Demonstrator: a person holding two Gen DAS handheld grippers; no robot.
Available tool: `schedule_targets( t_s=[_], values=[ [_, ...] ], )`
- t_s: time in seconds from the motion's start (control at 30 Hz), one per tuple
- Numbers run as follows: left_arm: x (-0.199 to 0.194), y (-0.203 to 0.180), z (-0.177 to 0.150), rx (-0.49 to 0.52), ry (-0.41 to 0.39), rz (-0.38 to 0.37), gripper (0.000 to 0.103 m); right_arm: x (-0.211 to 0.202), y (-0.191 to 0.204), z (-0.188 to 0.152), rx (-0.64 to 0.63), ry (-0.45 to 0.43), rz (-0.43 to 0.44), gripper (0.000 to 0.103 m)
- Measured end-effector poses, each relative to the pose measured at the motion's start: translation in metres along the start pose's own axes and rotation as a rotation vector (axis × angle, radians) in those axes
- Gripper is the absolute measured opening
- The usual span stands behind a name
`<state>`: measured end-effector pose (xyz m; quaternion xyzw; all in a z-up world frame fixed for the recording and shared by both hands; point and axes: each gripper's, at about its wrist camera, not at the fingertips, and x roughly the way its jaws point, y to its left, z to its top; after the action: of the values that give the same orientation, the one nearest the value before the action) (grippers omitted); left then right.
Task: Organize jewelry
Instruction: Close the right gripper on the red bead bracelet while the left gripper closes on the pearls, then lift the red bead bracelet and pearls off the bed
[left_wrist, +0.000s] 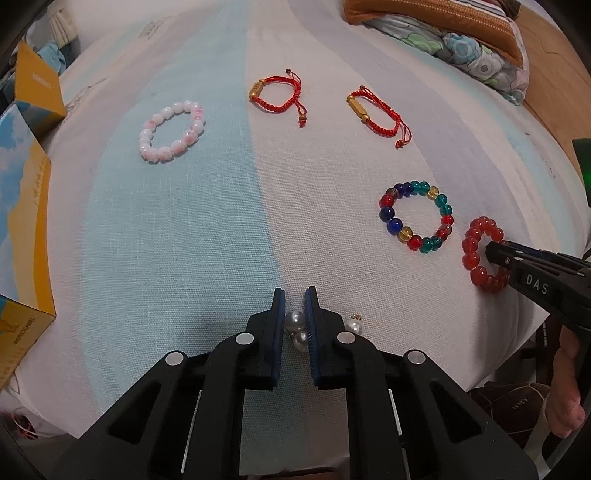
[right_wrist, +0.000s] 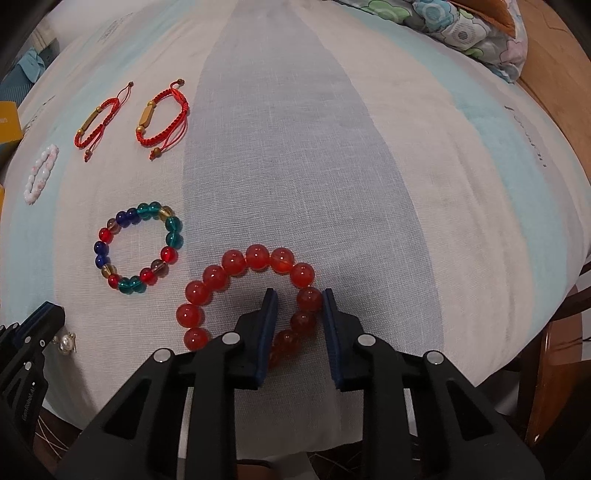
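Blue pads of the left fingers (left_wrist: 294, 322) are clenched on a pearl earring (left_wrist: 295, 320) at the bed's (left_wrist: 207, 229) near edge. Right fingers (right_wrist: 300, 325) grip one side of the red bead bracelet (right_wrist: 255, 258) near the right edge, probably both headed for sorting. Only the left view shows the second pearl (left_wrist: 352, 326) clearly; the right view shows which beads are actually pinched. Other bracelets sit further back.

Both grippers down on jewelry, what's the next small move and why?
Probably lift both straight up a little. The left gripper is shut on a pearl earring, and the right gripper brackets one side of the red bead bracelet, apparently gripping it; both pieces lie on the striped cloth.
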<state>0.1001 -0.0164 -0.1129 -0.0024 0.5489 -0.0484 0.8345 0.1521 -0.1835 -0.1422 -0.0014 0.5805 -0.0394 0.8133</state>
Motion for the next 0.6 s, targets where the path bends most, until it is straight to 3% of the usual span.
schedule_targets(
  t_s=[0.13, 0.27, 0.6],
  values=[
    [-0.001, 0.000, 0.000, -0.005, -0.004, 0.001, 0.011, 0.000, 0.000, 0.000, 0.002, -0.001, 0.001, 0.024],
    [-0.005, 0.002, -0.001, -0.019, -0.010, -0.010, 0.011, -0.001, -0.004, 0.000, 0.012, -0.005, 0.006, 0.015],
    [-0.012, 0.000, -0.001, -0.017, -0.023, -0.020, 0.011, -0.012, -0.011, 0.002, 0.044, -0.035, 0.037, 0.013]
  ],
)
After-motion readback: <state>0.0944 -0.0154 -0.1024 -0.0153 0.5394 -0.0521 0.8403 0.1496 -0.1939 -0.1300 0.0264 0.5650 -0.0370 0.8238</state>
